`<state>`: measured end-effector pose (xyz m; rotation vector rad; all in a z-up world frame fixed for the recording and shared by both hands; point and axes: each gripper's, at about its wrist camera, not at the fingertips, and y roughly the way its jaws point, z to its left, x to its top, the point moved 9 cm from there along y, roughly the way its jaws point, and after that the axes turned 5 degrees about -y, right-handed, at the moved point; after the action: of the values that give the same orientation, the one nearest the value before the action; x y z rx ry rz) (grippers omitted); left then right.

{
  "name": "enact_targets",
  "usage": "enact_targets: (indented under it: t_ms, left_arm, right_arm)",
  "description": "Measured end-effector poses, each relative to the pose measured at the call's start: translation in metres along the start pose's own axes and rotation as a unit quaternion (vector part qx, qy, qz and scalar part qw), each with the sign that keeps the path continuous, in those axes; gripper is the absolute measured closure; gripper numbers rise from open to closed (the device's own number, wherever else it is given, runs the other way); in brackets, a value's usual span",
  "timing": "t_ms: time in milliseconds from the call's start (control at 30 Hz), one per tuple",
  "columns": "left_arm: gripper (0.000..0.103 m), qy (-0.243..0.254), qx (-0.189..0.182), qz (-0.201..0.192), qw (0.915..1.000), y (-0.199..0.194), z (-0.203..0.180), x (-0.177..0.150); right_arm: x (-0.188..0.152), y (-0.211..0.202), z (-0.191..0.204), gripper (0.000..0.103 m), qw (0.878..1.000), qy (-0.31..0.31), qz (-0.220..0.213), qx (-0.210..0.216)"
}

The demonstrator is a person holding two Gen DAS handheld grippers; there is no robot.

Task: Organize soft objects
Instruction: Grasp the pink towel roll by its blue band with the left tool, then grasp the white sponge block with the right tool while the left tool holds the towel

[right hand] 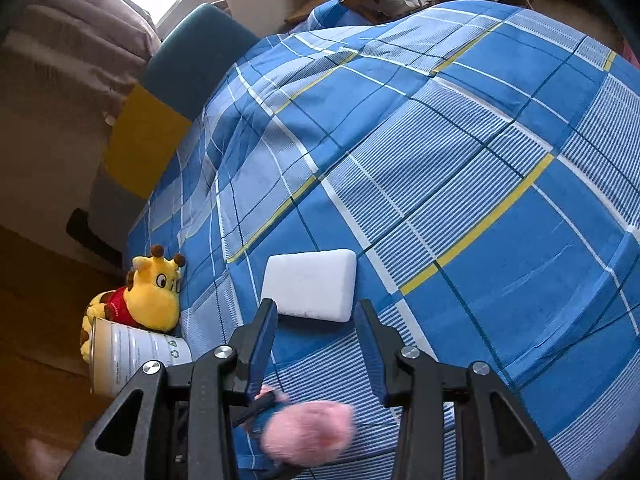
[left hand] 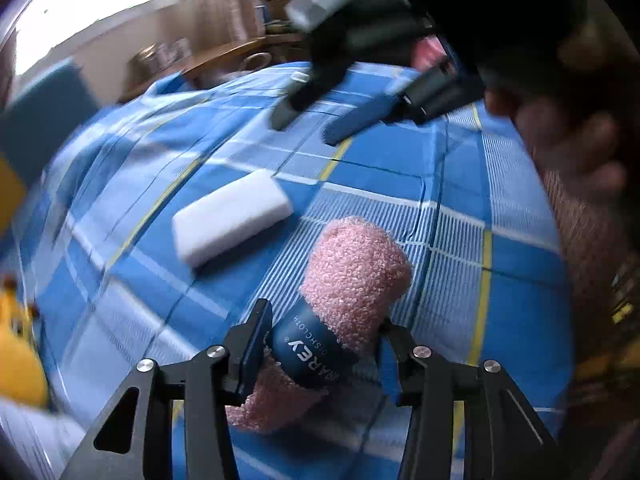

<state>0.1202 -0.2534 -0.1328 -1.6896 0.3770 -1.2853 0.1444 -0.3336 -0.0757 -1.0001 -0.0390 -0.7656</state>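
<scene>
Left wrist view: at nine o'clock the white foam sponge (left hand: 232,216) lies on the plaid bedspread (left hand: 520,320); at six o'clock the left gripper (left hand: 322,344) pinches the rolled pink dishcloth (left hand: 352,280) by its navy paper band (left hand: 312,354), printed "DISHCLOTH" and letters ending "AREY". That slick sleeve could slide off. At one o'clock the right gripper (left hand: 308,128) hovers, fingers parted and empty.

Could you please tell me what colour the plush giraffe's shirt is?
Red; the giraffe's shirt shows best in the right wrist view.
</scene>
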Motion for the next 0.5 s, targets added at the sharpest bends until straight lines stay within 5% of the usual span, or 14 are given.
enact_targets:
  t_ms: [133,300,433,500]
  left_arm:
    - [0.054,-0.119,0.012,0.019,0.9926,-0.023,0.023,-0.027]
    - [0.054,-0.220,0.034,0.026,0.9746,-0.057,0.032,-0.078]
    - [0.054,-0.245,0.066,0.010,0.9672,-0.073,0.038,-0.102]
    - [0.054,-0.248,0.074,0.001,0.9660,-0.075,0.040,-0.106]
  right_arm:
    - [-0.005,0.006,0.007,0.061,0.999,-0.029,0.014,-0.015]
    - [-0.014,0.023,0.037,0.061,0.986,-0.149,0.054,-0.053]
    - [-0.012,0.047,0.061,0.059,0.939,-0.314,0.082,-0.114]
    - [-0.009,0.063,0.065,0.046,0.913,-0.369,0.101,-0.140]
